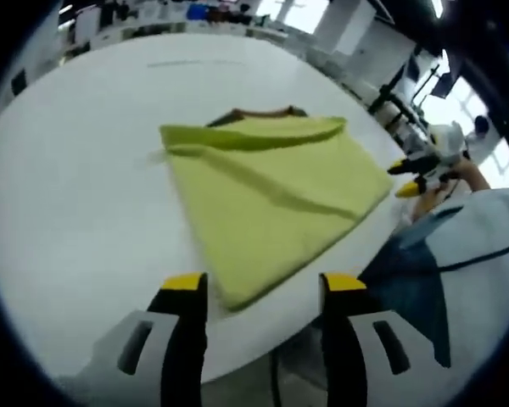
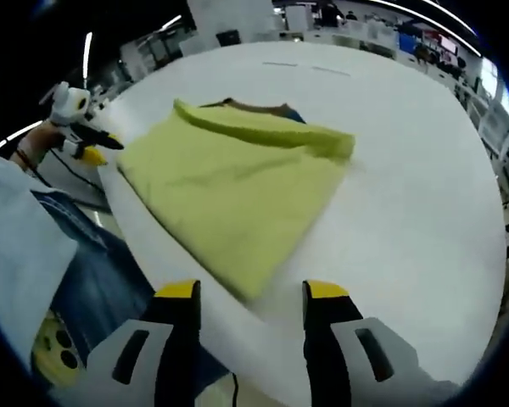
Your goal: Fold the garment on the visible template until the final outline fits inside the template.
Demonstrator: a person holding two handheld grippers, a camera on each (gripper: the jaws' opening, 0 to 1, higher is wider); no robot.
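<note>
The garment (image 1: 276, 199) lies folded, seemingly almost finished; my left gripper (image 1: 263, 287) and right gripper (image 2: 251, 295) are both released, empty.

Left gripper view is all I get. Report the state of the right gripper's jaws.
Observer: The right gripper has its jaws apart, with nothing between them.
Operator: Say where it is aimed.
Observer: Its tips frame the near corner of the yellow-green garment, at the table edge.
Operator: Check the garment's far edge.
Observer: A blue bit shows beside the brown strip peeking from under it.
</note>
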